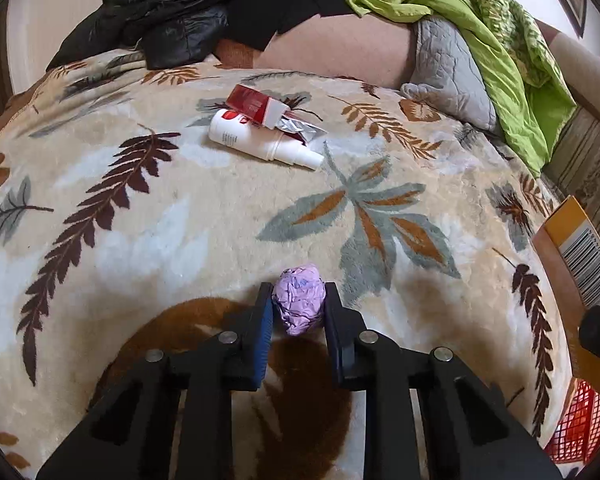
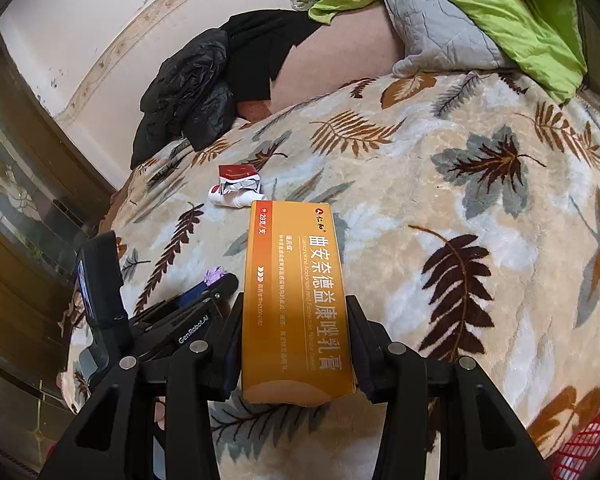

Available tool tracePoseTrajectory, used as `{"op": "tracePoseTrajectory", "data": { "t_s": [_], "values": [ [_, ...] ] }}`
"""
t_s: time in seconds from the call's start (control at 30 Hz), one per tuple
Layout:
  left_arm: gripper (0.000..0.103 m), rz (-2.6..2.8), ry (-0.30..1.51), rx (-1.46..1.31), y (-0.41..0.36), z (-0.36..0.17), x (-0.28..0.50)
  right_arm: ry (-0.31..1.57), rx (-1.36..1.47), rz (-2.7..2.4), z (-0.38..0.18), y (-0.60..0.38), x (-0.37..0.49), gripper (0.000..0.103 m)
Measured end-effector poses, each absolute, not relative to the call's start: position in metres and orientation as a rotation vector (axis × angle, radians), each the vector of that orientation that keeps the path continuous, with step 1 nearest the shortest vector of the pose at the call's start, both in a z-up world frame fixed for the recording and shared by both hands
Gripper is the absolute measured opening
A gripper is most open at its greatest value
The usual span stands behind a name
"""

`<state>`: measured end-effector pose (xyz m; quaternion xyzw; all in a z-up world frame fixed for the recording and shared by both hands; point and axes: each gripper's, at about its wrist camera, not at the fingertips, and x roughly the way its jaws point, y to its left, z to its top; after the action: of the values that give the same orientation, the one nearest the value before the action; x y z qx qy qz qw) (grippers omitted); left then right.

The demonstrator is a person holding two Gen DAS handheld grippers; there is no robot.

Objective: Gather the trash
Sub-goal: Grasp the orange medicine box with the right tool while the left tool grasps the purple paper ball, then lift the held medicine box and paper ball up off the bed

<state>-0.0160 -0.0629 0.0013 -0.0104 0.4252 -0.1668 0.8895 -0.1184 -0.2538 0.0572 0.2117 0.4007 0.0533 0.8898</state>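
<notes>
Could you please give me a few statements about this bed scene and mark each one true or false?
1. The left hand-held gripper has a crumpled purple wad between its fingers. True.
2. The right hand-held gripper is empty. False: it holds an orange box.
3. A white bottle lies on its side on the leaf-patterned blanket. True.
4. The red carton lies far away from the white bottle. False: it rests against the bottle.
5. A green cloth is draped over the grey pillow. True.
</notes>
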Motion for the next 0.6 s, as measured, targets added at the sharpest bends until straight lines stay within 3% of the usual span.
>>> {"op": "tracePoseTrajectory", "data": {
  "t_s": [0.33, 0.6],
  "values": [
    [0.023, -0.413, 0.700, 0.070, -0.075, 0.041, -0.064, 0.764, 0.290, -0.008, 0.067, -0.247, -0.130, 0.049],
    [0.023, -0.347, 0.655, 0.094, -0.050, 0.052, -0.067, 0.752, 0.261, 0.002, 0.068, -0.228, -0.120, 0.049]
  ]
}}
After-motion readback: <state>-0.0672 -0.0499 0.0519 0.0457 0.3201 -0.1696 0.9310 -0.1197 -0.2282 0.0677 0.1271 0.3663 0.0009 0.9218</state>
